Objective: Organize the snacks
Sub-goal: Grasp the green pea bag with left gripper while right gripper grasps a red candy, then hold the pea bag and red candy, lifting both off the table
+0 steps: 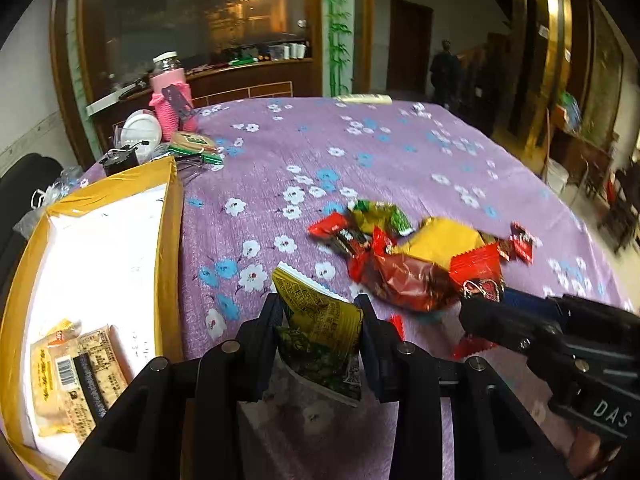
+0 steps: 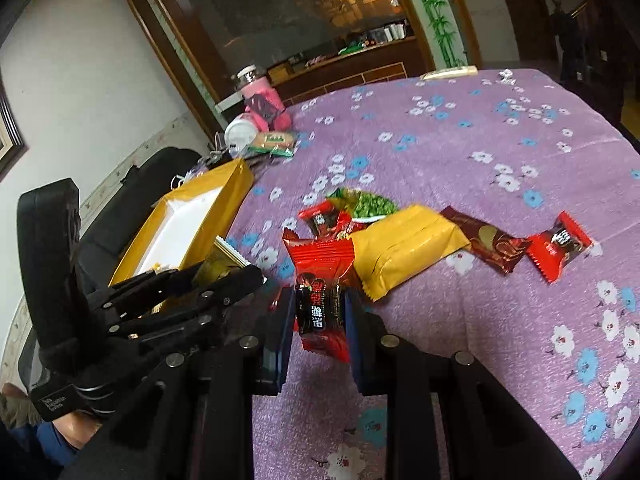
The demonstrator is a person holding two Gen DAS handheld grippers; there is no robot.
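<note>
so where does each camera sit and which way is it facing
Left wrist: on the left gripper, looking down its fingers at a yellow-green packet it holds; the right gripper enters at right.
Right wrist: on the right gripper, facing the red packet it clamps; the left gripper appears at left.
Shared: purple floral tablecloth, snack pile, yellow box.

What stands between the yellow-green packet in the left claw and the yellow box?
Nothing visible does. The left claw grips the yellow-green packet above bare tablecloth, and the yellow box lies open just left.
</note>
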